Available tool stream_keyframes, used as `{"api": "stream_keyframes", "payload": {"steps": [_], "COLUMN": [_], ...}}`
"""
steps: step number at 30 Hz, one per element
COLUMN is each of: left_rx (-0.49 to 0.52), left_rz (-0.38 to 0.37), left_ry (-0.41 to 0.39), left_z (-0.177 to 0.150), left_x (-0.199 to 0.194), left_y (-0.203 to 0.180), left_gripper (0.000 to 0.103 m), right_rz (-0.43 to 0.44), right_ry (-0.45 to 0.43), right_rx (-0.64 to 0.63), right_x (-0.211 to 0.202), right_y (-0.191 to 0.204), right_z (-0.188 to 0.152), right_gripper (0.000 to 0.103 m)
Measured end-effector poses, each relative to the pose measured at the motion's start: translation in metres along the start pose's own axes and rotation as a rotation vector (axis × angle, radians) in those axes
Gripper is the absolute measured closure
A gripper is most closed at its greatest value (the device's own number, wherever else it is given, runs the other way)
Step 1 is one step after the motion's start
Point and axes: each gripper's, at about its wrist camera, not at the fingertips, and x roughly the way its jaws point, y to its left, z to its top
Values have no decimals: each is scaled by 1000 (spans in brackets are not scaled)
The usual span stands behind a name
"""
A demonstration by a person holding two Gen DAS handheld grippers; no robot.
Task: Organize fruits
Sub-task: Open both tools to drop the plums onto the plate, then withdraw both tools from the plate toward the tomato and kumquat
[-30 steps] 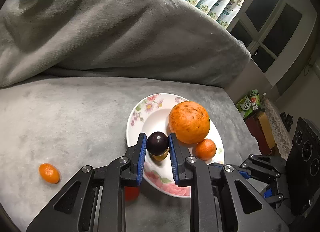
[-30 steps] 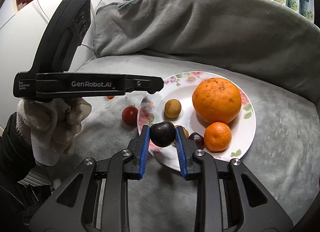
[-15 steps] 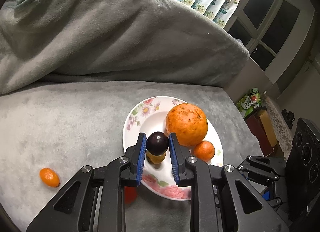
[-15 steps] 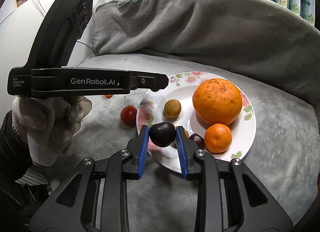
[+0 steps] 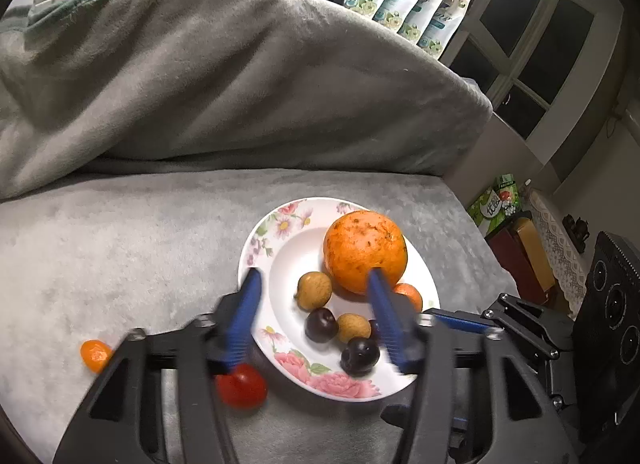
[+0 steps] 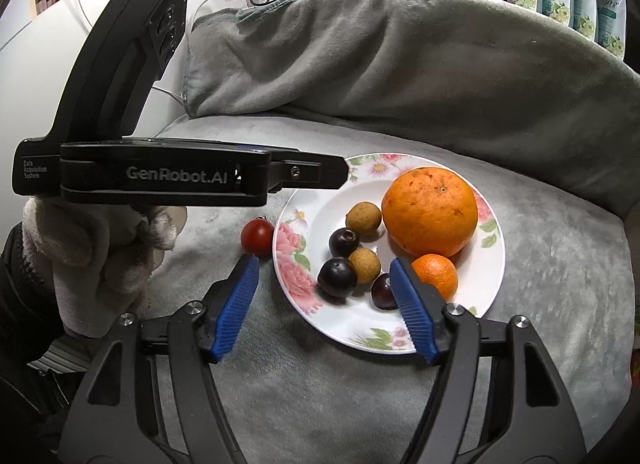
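Plums that sat clamped a second ago now lie on the plate [image 5: 256, 248]: the left gripper [image 5: 316, 304] has just been opening, empty, tilted down. Right view: the right gripper [image 6: 324, 284] likewise stands apart, a plum [image 6: 337, 277] lying free below it.

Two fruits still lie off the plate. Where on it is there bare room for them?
Bare room on the plate: the far-left bowl behind the longan, and the near rim. The middle around the plums is crowded.
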Motion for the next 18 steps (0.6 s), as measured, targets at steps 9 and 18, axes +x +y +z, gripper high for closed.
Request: {"api": "stream_keyframes", "payload": {"steps": [9,18], "left_rx": [-13,19], "left_rz": [19,37], "left_ry": [-15,-38], "left_z": [2,-2], "left_x": [-5,-16], "left_y": [2,1], "left_gripper": [30,30], "right_rz": [1,-24], "right_ry": [-6,-14], "right_rx": [-6,-17], "right_x": [-5,-9], "right_y": [3,12], "right_z": [0,-3], "right_gripper": [20,20]}}
